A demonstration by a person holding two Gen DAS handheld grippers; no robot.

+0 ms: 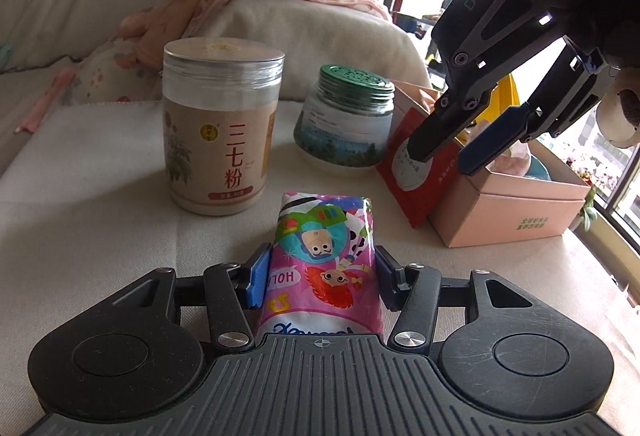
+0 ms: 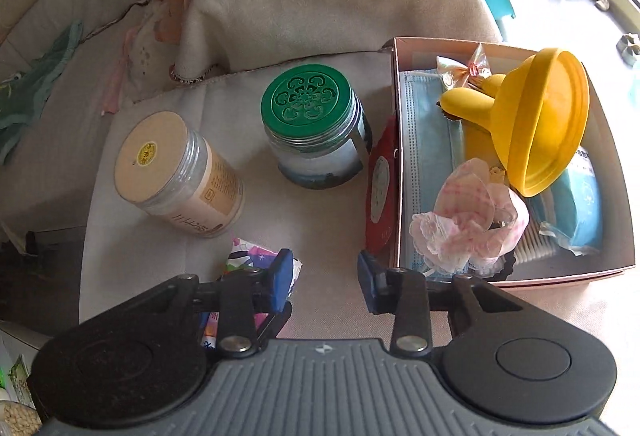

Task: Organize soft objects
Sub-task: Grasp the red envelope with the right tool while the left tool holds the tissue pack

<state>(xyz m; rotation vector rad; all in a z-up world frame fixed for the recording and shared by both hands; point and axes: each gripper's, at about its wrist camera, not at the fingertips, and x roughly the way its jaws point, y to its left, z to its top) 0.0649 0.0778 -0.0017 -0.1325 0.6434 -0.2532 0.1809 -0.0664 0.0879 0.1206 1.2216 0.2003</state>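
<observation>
Left wrist view: left claw clamped on cartoon-print tissue pack, pack rested on cream cloth — beige jar seen at 11 o'clock. Right claw held apart, nothing gripped; pink box at 2 o'clock.

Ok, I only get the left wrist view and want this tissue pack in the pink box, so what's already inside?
Observer: A yellow funnel lies tipped over in the pink box.
Operator: Anything soft there?
Observer: Yes, a blue face mask lies flat along its left wall, a pink lace bow on top.
Operator: And my right hand-held gripper?
Observer: The right hand-held gripper is open, holding nothing, between the tissue pack and the box.
</observation>
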